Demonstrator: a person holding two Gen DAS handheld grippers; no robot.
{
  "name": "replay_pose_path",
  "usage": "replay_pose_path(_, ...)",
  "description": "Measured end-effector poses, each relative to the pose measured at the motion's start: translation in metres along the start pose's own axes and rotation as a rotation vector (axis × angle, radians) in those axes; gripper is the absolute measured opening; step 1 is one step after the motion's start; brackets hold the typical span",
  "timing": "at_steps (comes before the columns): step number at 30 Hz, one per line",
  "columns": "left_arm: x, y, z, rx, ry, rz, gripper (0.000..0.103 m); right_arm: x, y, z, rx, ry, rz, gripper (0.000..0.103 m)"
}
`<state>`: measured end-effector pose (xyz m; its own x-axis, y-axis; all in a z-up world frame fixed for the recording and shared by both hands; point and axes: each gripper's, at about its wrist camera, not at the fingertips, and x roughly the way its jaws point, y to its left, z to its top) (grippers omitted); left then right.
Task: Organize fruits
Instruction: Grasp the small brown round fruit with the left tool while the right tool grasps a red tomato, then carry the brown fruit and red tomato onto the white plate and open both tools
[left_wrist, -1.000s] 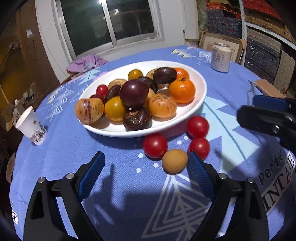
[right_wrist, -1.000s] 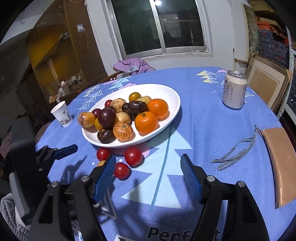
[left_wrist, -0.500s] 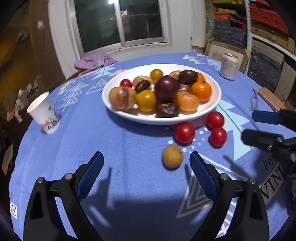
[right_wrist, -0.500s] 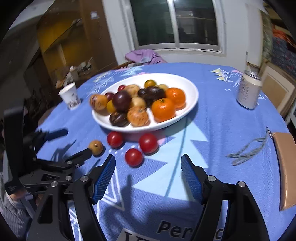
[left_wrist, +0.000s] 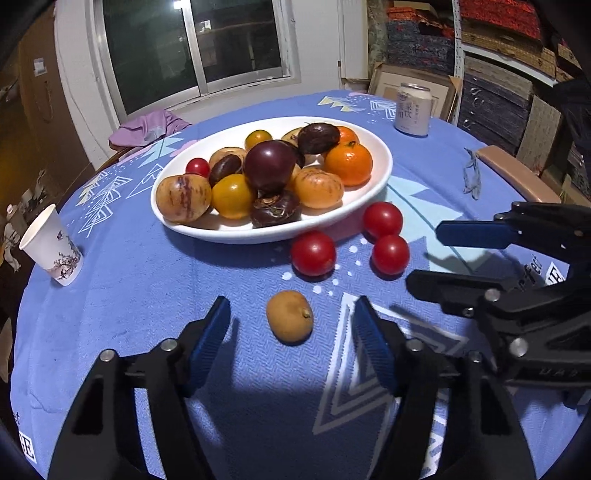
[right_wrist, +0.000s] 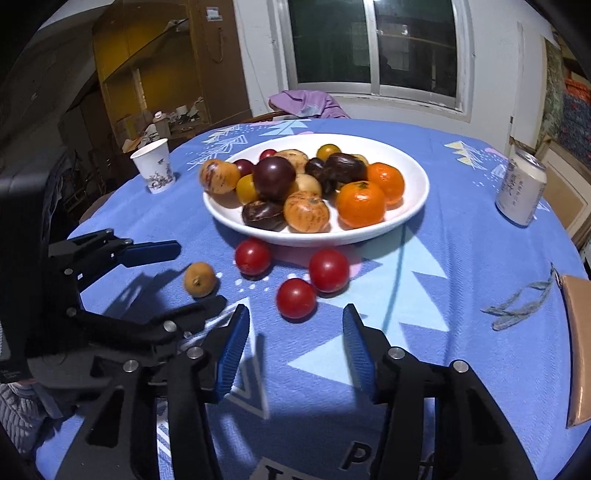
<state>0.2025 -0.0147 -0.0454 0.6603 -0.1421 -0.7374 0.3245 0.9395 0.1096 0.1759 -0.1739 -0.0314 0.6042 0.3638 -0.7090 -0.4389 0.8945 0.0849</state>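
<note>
A white plate (left_wrist: 380, 177) (right_wrist: 417, 199) heaped with oranges, dark purple and yellow fruits sits mid-table on the blue cloth. In front of it lie three red tomatoes (left_wrist: 313, 253) (right_wrist: 328, 270) and a small brown fruit (left_wrist: 290, 320) (right_wrist: 199, 278). My left gripper (left_wrist: 291, 302) (right_wrist: 201, 275) has the brown fruit between its fingers; its jaws are closing, with gaps still showing on both sides. My right gripper (right_wrist: 295, 312) (left_wrist: 424, 254) is closing too, just short of the nearest tomato (right_wrist: 295, 298), with its pads clear of it.
A paper cup (left_wrist: 51, 245) (right_wrist: 155, 171) stands at the table's left edge. A drink can (left_wrist: 413, 109) (right_wrist: 521, 194) is at the far right. A tan pouch (left_wrist: 517, 173) (right_wrist: 578, 332) with a grey strap lies on the right. Purple cloth (left_wrist: 147, 127) hangs behind the table.
Both grippers' jaws have narrowed. The left gripper has shifted so the brown fruit now lies between its fingers. The right gripper has moved in closer to the nearest tomato.
</note>
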Motion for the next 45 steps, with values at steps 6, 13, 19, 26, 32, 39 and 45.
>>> replay_pose_path(6, 0.004, 0.007, 0.0, -0.036, 0.021, -0.012, 0.055, 0.008, -0.001, 0.004, 0.03, 0.01, 0.013, 0.049)
replay_pose_path(13, 0.01, 0.018, 0.001, -0.085, 0.043, -0.023, 0.054, 0.016, 0.002, 0.008, 0.053, 0.02, 0.023, 0.04)
replay_pose_path(19, 0.017, 0.018, 0.004, -0.093, 0.062, -0.048, 0.043, 0.021, 0.0, 0.011, 0.073, 0.034, 0.007, 0.04)
replay_pose_path(26, 0.018, 0.014, 0.005, -0.09, 0.055, -0.071, 0.034, 0.03, 0.002, 0.012, 0.069, 0.073, -0.021, 0.029)
replay_pose_path(32, 0.016, 0.011, 0.005, -0.085, 0.046, -0.076, 0.027, 0.031, 0.008, 0.011, 0.042, 0.078, -0.028, 0.026)
replay_pose_path(39, 0.002, 0.011, 0.001, -0.097, -0.003, -0.046, 0.026, 0.024, 0.015, 0.008, 0.015, 0.057, -0.026, 0.026)
replay_pose_path(45, -0.017, 0.006, 0.003, -0.085, -0.068, -0.009, 0.026, -0.01, 0.023, 0.004, -0.033, -0.048, -0.046, 0.026)
